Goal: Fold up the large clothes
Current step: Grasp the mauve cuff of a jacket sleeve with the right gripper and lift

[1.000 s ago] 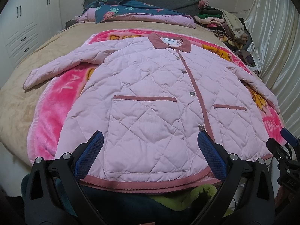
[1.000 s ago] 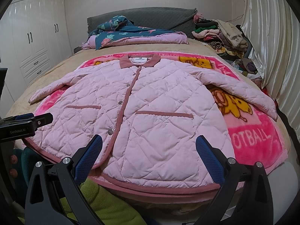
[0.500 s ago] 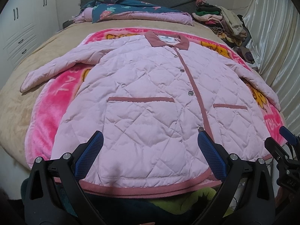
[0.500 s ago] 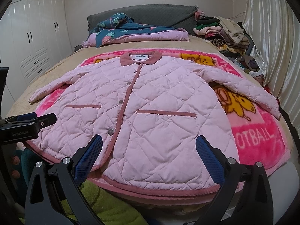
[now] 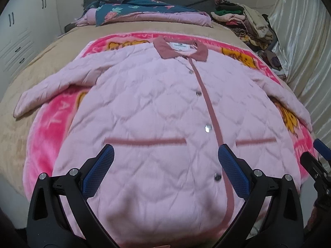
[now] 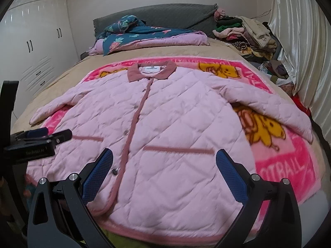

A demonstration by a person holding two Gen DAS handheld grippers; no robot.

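one pink quilted jacket (image 5: 157, 107) lies flat, collar (image 5: 180, 50) pointing away.

"OTBALL" on pink blanket (image 6: 289, 165)

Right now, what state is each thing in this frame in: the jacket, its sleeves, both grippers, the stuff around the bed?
Pink quilted jacket: spread flat, front up, snapped shut, unfolded.
Sleeves: both stretched outward, not folded in.
Collar: lying flat.
Pink blanket: spread under the jacket.
Left gripper: open, empty, over the jacket.
Right gripper: open, empty, over the jacket.
Floral bedding: bunched at the head of the bed.
Clothes pile: heaped, unsorted.
Wardrobe doors: closed.
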